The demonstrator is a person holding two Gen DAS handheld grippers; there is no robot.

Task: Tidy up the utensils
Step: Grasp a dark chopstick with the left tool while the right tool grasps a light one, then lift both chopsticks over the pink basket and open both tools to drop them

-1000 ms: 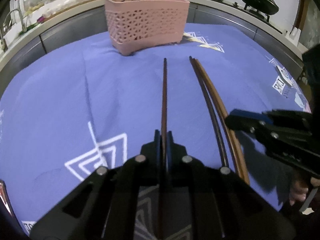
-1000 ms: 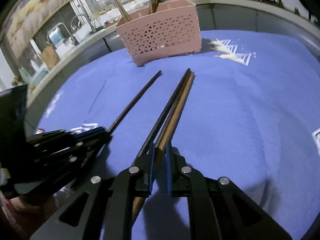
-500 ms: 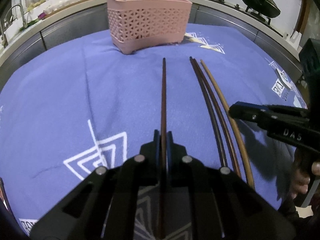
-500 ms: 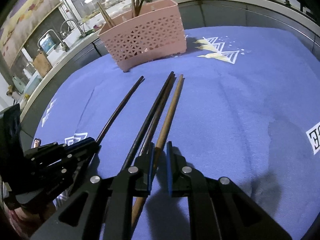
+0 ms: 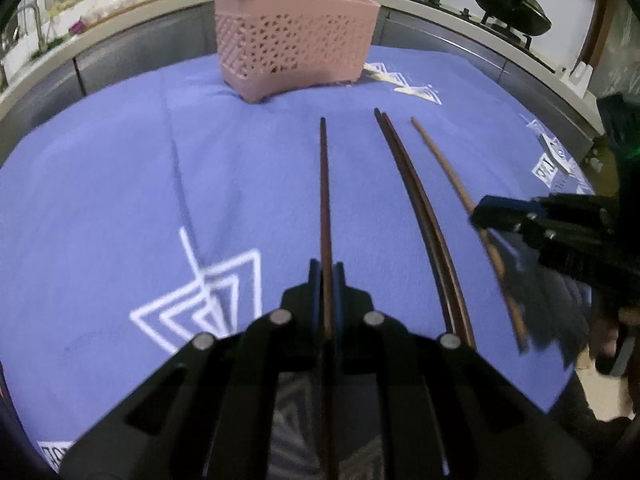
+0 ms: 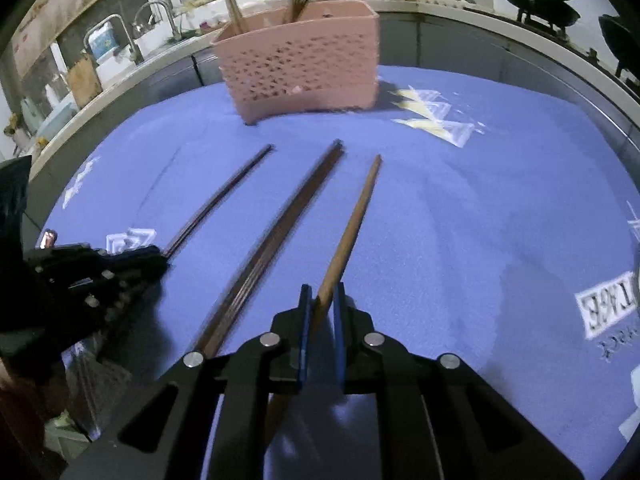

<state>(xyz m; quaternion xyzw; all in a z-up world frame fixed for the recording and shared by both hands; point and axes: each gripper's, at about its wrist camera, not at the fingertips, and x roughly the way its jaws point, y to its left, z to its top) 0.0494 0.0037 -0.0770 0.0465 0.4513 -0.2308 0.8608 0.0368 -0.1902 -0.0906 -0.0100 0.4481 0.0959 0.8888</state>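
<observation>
Chopsticks: left gripper [image 5: 327, 280] pinches the dark chopstick [image 5: 325, 200], right gripper [image 6: 320, 304] the light chopstick [image 6: 352, 232]; lift both level, tips toward the basket [image 6: 304, 64] near the cloth's [image 6: 460, 220] far edge.

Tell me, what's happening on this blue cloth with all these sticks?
A person is sorting chopsticks with a clamp tool in each hand. The left gripper is shut on one dark brown wooden chopstick, and the right gripper is shut on a lighter tan wooden chopstick. A pair of dark chopsticks lies between them on the blue tablecloth. Beyond stands a pink perforated plastic basket that already holds some sticks.
</observation>
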